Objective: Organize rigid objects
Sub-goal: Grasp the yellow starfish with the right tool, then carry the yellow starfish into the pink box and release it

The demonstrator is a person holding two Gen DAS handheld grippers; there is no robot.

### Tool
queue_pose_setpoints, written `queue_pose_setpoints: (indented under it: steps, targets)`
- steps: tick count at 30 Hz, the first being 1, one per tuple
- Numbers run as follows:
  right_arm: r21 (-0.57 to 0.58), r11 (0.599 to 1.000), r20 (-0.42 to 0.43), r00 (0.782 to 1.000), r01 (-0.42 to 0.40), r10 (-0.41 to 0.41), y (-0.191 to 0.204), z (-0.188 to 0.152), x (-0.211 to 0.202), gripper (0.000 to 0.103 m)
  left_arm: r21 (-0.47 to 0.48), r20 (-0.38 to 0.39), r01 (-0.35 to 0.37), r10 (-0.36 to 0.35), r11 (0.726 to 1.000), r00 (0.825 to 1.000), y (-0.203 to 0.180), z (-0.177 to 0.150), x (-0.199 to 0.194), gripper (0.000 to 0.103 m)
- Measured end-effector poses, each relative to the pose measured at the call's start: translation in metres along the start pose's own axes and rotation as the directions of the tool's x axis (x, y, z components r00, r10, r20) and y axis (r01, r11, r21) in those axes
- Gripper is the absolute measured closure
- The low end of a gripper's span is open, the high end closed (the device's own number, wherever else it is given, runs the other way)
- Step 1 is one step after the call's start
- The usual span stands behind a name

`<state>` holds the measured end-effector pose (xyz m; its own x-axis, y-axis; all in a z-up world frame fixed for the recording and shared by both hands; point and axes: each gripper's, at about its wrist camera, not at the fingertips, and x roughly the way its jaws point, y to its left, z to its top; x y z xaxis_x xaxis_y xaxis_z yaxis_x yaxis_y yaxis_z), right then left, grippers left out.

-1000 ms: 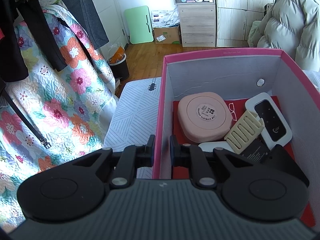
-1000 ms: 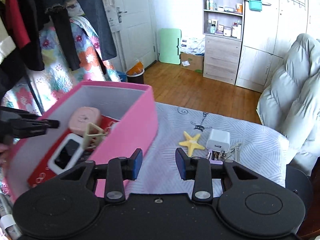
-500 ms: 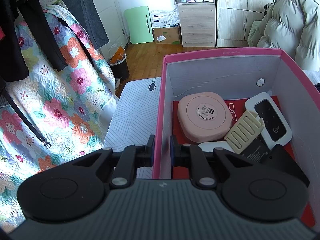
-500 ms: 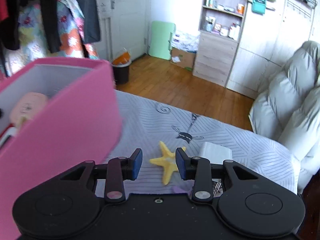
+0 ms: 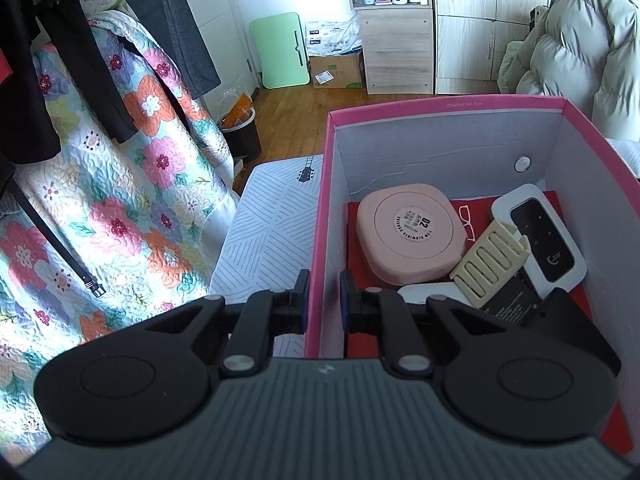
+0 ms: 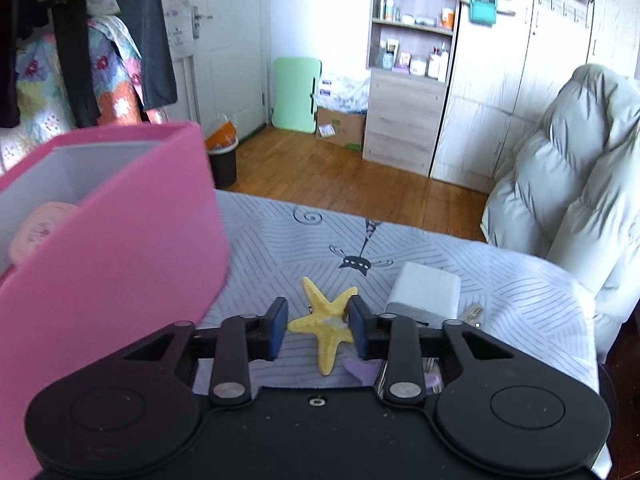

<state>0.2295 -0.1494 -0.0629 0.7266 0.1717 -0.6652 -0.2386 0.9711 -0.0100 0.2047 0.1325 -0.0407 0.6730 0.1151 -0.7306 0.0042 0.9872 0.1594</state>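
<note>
Right gripper [image 6: 318, 326]: now lowered astride starfish [image 6: 326, 320], jaws closing, pickup imminent. Left gripper [image 5: 323, 300]: clamps box [image 5: 440, 106] wall.

Bright daylight fills both views, with strong fisheye bending at the edges, soft shadows, and slight blur on the pink box [image 6: 120, 248] in the right wrist view.
</note>
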Motion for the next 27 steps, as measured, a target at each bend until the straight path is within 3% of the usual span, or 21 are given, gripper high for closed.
queue_pose_setpoints:
  steps: [9,15,19,22,26,27]
  targets:
    - [0.008,1.0,0.069,0.997,-0.03,0.029,0.012,-0.004,-0.057,0.066,0.0,0.001,0.001,-0.001,1.0,1.0,0.001,0.0,0.0,0.091]
    - [-0.003,0.974,0.149,0.964,-0.225,0.223,0.041,0.009,-0.115,0.066,-0.005,0.001,0.004,-0.004,1.0,1.0,0.001,0.0,-0.001,0.091]
    - [-0.038,0.933,0.099,0.928,-0.357,0.359,0.067,0.012,-0.12,0.066,-0.006,0.002,0.005,-0.005,1.0,1.0,0.002,0.001,-0.001,0.091]
    - [-0.049,0.9,0.015,0.9,-0.434,0.435,0.088,0.011,-0.109,0.066,-0.007,0.002,0.006,-0.006,1.0,1.0,0.002,0.001,-0.001,0.091]
    - [-0.052,0.874,-0.084,0.874,-0.484,0.479,0.114,0.004,-0.093,0.065,0.003,0.002,0.0,0.0,1.0,1.0,0.001,0.001,-0.001,0.091]
    - [-0.049,0.873,-0.09,0.873,-0.485,0.48,0.116,0.003,-0.091,0.06,0.005,0.003,0.0,0.0,1.0,1.0,0.0,0.001,-0.001,0.091]
